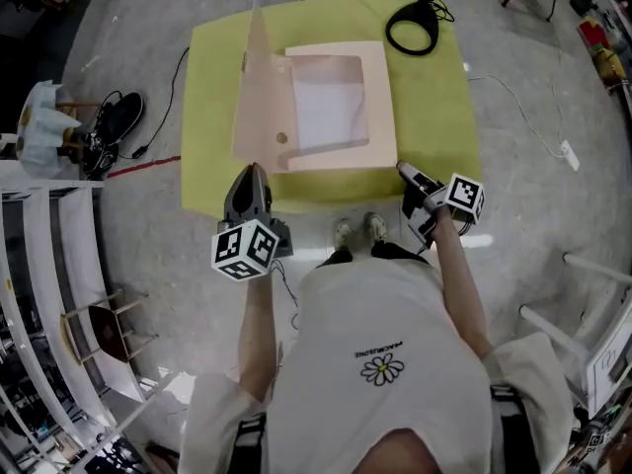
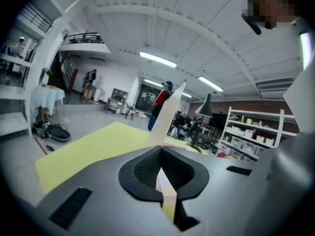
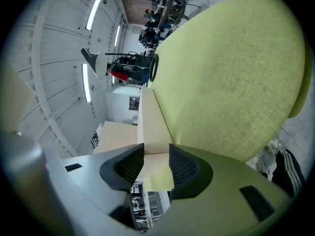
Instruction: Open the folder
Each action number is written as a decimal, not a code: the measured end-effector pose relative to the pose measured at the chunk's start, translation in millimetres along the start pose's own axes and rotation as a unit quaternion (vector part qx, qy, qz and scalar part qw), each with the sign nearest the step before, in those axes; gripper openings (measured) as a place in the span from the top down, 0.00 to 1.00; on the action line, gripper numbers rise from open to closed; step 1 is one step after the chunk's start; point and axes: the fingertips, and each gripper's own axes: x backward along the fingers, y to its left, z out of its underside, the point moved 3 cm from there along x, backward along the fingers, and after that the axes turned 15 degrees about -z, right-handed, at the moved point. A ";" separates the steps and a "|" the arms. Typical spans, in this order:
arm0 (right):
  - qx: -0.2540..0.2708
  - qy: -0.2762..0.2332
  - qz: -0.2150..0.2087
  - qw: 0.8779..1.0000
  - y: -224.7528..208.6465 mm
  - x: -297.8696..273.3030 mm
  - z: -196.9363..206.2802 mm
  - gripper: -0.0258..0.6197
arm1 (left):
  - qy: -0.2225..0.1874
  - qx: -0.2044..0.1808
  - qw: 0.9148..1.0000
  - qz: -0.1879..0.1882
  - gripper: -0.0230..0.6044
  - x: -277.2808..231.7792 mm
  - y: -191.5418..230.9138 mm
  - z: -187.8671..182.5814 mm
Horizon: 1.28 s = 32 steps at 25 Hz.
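Head view: the folder point(image 1: 331, 107) lies mid-desk point(image 1: 434, 107). Its cover point(image 1: 259, 87) stands nearly upright along the left side, and a pale sheet is exposed in the shallow beige base. The cover's near edge is pinched by the left hand-held gripper point(image 1: 251, 171). The base's near right corner is gripped by the right hand-held gripper point(image 1: 403, 171). The cover is best swung leftward in an arc about its hinge rather than pulled, with the base pinned so that nothing is dragged or creased.

Left gripper view: the jaws are closed on the thin cover point(image 2: 168, 113), which rises from them as a stiff, flat beige blade above the desk point(image 2: 93, 154).

Right gripper view: the jaws are clamped on the folder's thick beige wall point(image 3: 152, 127), near the desk's point(image 3: 231, 77) edge. A firm, unmoving hold is judged right here.
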 end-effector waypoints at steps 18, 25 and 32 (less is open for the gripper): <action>0.024 -0.010 0.015 1.000 0.3 -0.8 -1.5 0.73 | 0.079 0.202 0.956 -0.197 0.94 -30.2 145.6 57.6; 0.037 -0.021 0.017 0.999 1.6 1.5 -4.2 0.72 | 0.152 0.164 0.937 -0.268 0.93 -50.4 166.0 94.5; 0.033 -0.020 0.014 0.999 0.5 1.5 -3.9 0.72 | 0.236 -0.158 0.918 -0.278 0.94 -62.3 156.0 107.5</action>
